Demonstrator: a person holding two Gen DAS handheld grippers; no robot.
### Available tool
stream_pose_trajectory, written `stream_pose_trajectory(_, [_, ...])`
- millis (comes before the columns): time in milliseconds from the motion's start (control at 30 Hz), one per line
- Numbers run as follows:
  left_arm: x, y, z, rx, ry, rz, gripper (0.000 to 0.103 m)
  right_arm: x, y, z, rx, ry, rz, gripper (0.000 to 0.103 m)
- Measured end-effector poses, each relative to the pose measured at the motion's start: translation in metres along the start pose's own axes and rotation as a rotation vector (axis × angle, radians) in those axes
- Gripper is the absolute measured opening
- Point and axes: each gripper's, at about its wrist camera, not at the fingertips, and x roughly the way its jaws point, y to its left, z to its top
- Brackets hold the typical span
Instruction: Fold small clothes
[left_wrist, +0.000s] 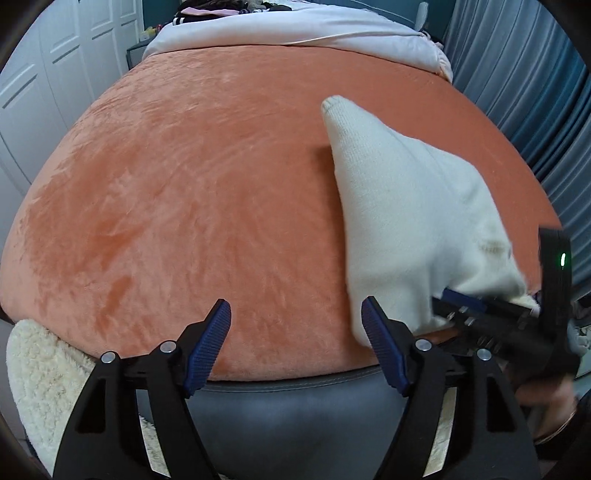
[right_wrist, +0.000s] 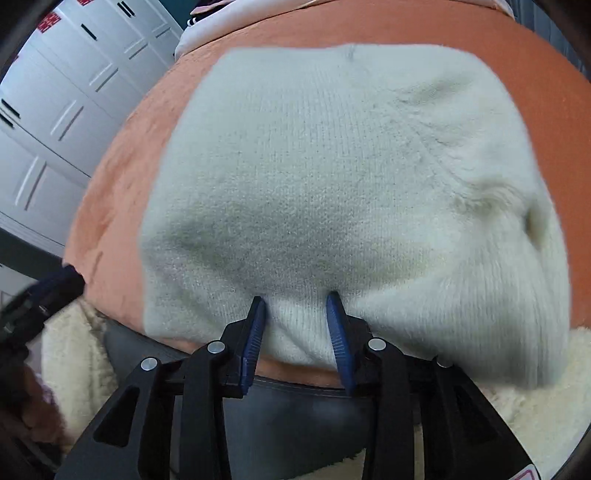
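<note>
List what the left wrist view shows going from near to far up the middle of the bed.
Grey padded bed edge → wide orange plush blanket → white crumpled duvet → dark pile of clothes at the far end.

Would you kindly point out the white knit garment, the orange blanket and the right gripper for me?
white knit garment (right_wrist: 332, 177): right wrist view, middle of the knit panel.
orange blanket (left_wrist: 184, 192): left wrist view, bare plush surface.
right gripper (right_wrist: 295, 314): right wrist view, midway between its blue fingers, which pinch the garment's hem.
</note>
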Motion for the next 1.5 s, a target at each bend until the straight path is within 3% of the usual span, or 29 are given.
stream_pose_trajectory(100, [-0.001, -0.01, 0.008, 0.023, -0.012, -0.02, 0.075, -0.027, 0.01, 0.008, -0.026, -0.006, -0.052, 0.032])
stream_pose_trajectory(233, [0.005, -0.025, 0.018, 0.041, -0.016, -0.022, 0.076, -0.079, 0.01, 0.035, 0.01, -0.156, 0.065, 0.032])
stream_pose_trajectory(333, [0.005, -0.027, 0.022, 0.026, -0.013, 0.0, 0.076, -0.086, 0.023, 0.056, -0.026, -0.186, 0.139, 0.032])
stream_pose_trajectory(400, [0.003, -0.025, 0.021, 0.018, -0.012, 0.021, 0.076, -0.054, 0.033, 0.065, -0.075, -0.12, 0.095, 0.032])
stream_pose_trajectory(467, [0.005, -0.019, 0.02, 0.016, 0.003, 0.09, 0.079, -0.002, 0.035, 0.059, -0.075, 0.03, 0.082, 0.034])
stream_pose_trajectory(533, [0.004, -0.01, 0.021, -0.011, 0.011, 0.093, 0.079, -0.005, 0.036, 0.063, -0.022, 0.031, 0.165, 0.033])
stream_pose_trajectory(600, [0.002, -0.006, 0.022, -0.023, 0.01, 0.102, 0.08, -0.029, 0.027, 0.07, 0.025, 0.028, 0.156, 0.027])
stream_pose_trajectory(667, [0.005, -0.006, 0.022, -0.015, 0.014, 0.105, 0.08, -0.058, 0.016, 0.07, 0.069, -0.032, 0.168, 0.027])
stream_pose_trajectory(767, [0.011, -0.011, 0.023, -0.002, 0.025, 0.097, 0.08, -0.067, -0.002, 0.057, 0.057, -0.055, 0.062, 0.027])
stream_pose_trajectory(833, [0.013, -0.016, 0.022, 0.011, 0.027, 0.093, 0.08, -0.04, -0.021, 0.04, 0.05, 0.032, -0.054, 0.021])
stream_pose_trajectory(867, [0.015, -0.018, 0.022, 0.018, 0.03, 0.091, 0.08, -0.024, -0.024, 0.034, 0.045, 0.078, -0.063, 0.021])
stream_pose_trajectory(967, [0.016, -0.026, 0.022, 0.041, 0.035, 0.098, 0.08, -0.046, -0.029, 0.025, 0.077, 0.032, -0.032, 0.021])
stream_pose_trajectory(1067, [0.016, -0.031, 0.021, 0.058, 0.032, 0.097, 0.084, -0.091, -0.044, 0.026, 0.144, -0.103, -0.009, 0.037])
stream_pose_trajectory(1100, [0.018, -0.032, 0.021, 0.058, 0.035, 0.1, 0.085, -0.105, -0.055, 0.026, 0.172, -0.149, -0.021, 0.055])
stream_pose_trajectory(1133, [0.02, -0.034, 0.021, 0.057, 0.041, 0.097, 0.085, -0.114, -0.068, 0.024, 0.2, -0.181, -0.037, 0.063])
stream_pose_trajectory(1167, [0.022, -0.034, 0.02, 0.053, 0.052, 0.091, 0.085, -0.117, -0.083, 0.021, 0.235, -0.195, -0.047, 0.065])
stream_pose_trajectory(1267, [0.028, -0.038, 0.019, 0.034, 0.081, 0.061, 0.085, -0.103, -0.123, 0.013, 0.339, -0.115, -0.081, 0.067])
stream_pose_trajectory(1300, [0.029, -0.04, 0.019, 0.03, 0.087, 0.054, 0.085, -0.098, -0.13, 0.009, 0.359, -0.101, -0.053, 0.064])
stream_pose_trajectory(1433, [0.027, -0.045, 0.02, 0.039, 0.081, 0.056, 0.085, -0.106, -0.136, 0.005, 0.341, -0.139, -0.003, 0.017])
stream_pose_trajectory(1500, [0.024, -0.045, 0.021, 0.041, 0.068, 0.061, 0.085, -0.127, -0.124, 0.009, 0.325, -0.23, 0.06, 0.015])
